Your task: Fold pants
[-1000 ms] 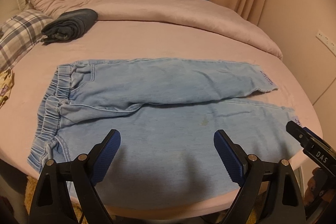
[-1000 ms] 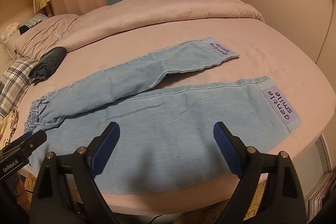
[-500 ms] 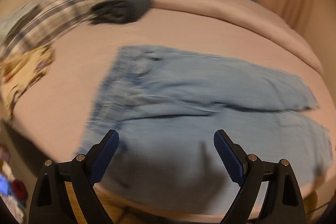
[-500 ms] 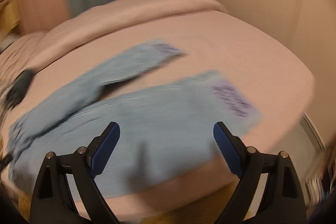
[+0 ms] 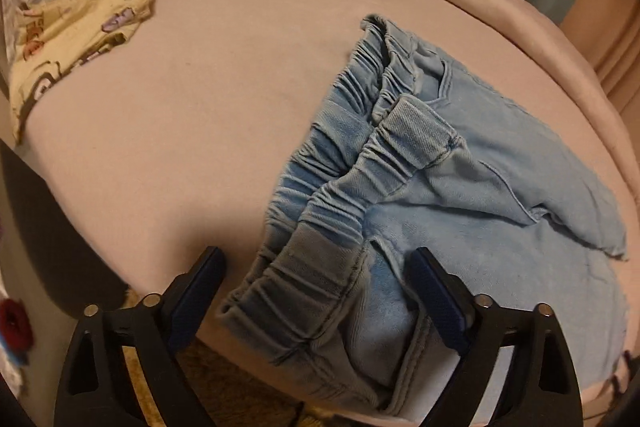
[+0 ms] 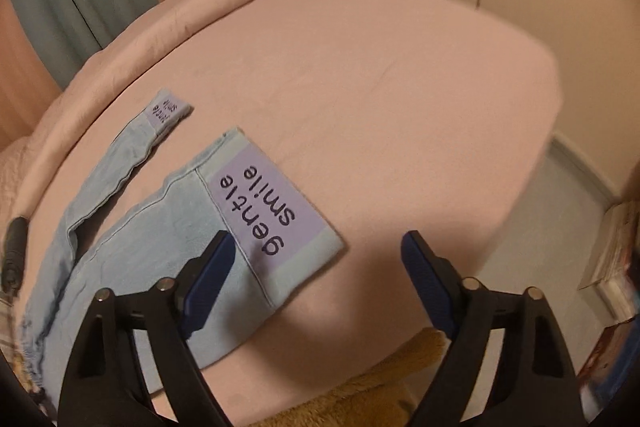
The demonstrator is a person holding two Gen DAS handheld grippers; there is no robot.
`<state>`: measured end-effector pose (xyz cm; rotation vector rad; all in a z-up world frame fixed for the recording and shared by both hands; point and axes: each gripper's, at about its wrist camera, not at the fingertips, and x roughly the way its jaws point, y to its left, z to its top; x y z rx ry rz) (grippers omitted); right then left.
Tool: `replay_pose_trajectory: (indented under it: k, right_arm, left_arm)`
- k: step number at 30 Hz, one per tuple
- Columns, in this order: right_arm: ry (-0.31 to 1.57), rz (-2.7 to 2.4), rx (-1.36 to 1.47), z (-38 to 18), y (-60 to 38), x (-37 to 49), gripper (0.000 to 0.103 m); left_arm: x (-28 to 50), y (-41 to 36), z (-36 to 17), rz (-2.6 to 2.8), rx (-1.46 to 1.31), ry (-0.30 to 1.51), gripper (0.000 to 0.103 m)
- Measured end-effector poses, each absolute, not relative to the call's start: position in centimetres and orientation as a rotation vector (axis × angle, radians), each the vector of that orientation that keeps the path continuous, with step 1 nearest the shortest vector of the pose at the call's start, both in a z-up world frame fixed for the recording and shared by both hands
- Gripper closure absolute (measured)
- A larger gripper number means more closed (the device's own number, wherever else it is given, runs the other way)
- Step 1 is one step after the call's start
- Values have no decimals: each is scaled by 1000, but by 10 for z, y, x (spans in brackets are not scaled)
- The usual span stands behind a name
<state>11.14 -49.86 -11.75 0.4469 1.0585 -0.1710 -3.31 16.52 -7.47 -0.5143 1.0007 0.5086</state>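
Pink bed (image 5: 180, 147), jeans (image 5: 460, 207) cut off by frame, left claw (image 5: 316, 291) and right claw (image 6: 316, 279) released, jaws just narrowing

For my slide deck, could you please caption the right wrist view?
Open right gripper poised over the "gentle smile" cuff of light blue pants on a pink bed.

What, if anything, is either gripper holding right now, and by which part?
Nothing is held. The left gripper hangs open over the pants' waistband; the right gripper hangs open by the near leg's hem. Both jaws have just been closing, pressing nothing.
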Motion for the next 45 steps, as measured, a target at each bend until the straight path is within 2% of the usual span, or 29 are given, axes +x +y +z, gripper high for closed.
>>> replay_pose_trajectory:
  k: [1, 2, 3, 4, 5, 8, 10, 17, 20, 26, 29, 31, 34, 36, 37, 40, 42, 44, 45]
  right_arm:
    - [1079, -163, 465, -126, -497, 114, 27]
    - [1076, -171, 452, -129, -494, 116, 30]
    - [1056, -178, 415, -128, -489, 115, 35]
    - [1049, -184, 386, -127, -485, 115, 52]
    - [1039, -178, 373, -125, -482, 116, 82]
    - [1022, -145, 429, -121, -482, 119, 91]
    - [957, -131, 446, -107, -484, 116, 92]
    - [767, -63, 501, -46, -491, 94, 94]
    - [800, -153, 428, -52, -490, 105, 95]
    - [806, -125, 418, -51, -497, 114, 95]
    - [854, -171, 410, -66, -503, 107, 96]
    - [904, -229, 387, -81, -507, 109, 97]
    - [1008, -436, 197, -106, -512, 110, 97]
    - [1015, -342, 313, -107, -523, 107, 96]
    - [1017, -299, 342, -105, -524, 106, 96]
    - [979, -289, 255, -84, -510, 105, 90]
    - [952, -235, 238, -73, -498, 107, 82]
    - [947, -148, 257, -69, -483, 109, 45]
    - [950, -93, 267, -70, -478, 109, 43]
  left_arm:
    - [-33, 166, -75, 493, -511, 987, 26]
    - [-33, 167, -74, 486, -505, 976, 37]
    - [-34, 165, -71, 480, -504, 965, 55]
    - [-36, 164, -69, 467, -507, 958, 65]
    - [-38, 165, -67, 441, -533, 946, 72]
    - [-41, 169, -56, 418, -557, 927, 77]
    - [-55, 171, -37, 397, -564, 869, 77]
    - [-68, 170, -24, 385, -517, 860, 78]
    - [-58, 184, -37, 416, -545, 904, 78]
    - [-58, 183, -25, 400, -506, 891, 78]
    - [-55, 186, -43, 431, -495, 950, 77]
    - [-53, 183, -56, 468, -451, 996, 74]
    - [-48, 176, -56, 508, -367, 1007, 65]
    - [-45, 170, -49, 546, -309, 1005, 45]
    - [-46, 168, -44, 559, -294, 987, 41]
    - [-49, 169, -27, 565, -296, 931, 33]
    - [-50, 169, -16, 565, -307, 896, 23]
    - [-48, 165, -9, 544, -313, 864, 23]
    - [-46, 161, -4, 517, -316, 847, 23]
